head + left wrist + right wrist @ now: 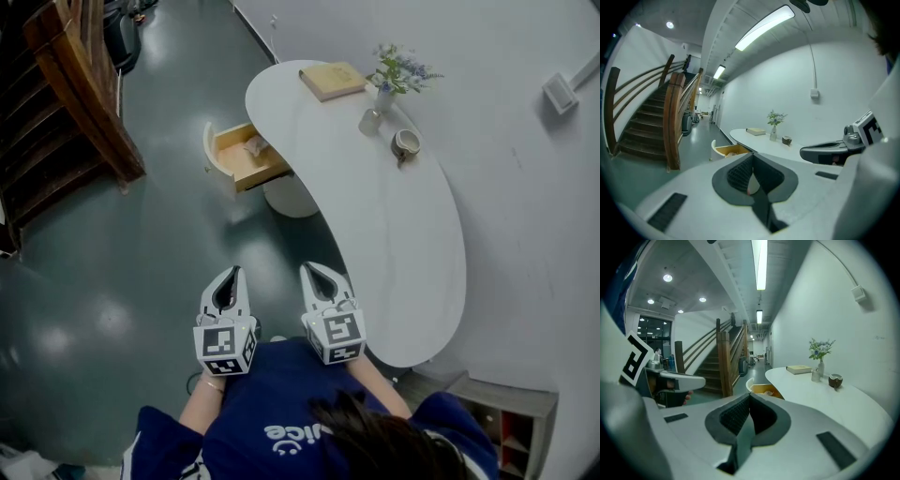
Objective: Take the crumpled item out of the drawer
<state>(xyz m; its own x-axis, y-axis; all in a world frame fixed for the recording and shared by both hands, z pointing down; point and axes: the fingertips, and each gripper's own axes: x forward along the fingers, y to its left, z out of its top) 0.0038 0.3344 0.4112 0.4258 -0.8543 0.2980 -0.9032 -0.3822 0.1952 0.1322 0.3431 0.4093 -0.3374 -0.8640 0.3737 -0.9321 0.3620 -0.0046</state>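
On your far left stand the wooden stairs [58, 122]. Your left gripper [232, 274] is low in front of you, over the dark floor [131, 253]. Its jaws are pressed together and hold nothing. Farther away, the drawer [246, 169] is pulled out from the side of the white table [403, 253]. The crumpled item [254, 144] lies inside the drawer, well apart from both grippers. Your right gripper [309, 270] is just beside the left one, near the table's edge. Its jaws are closed tight too, with nothing in them. At the far end of the table you see a book [333, 80], a vase [382, 97] with flowers, and a small cup [406, 142].
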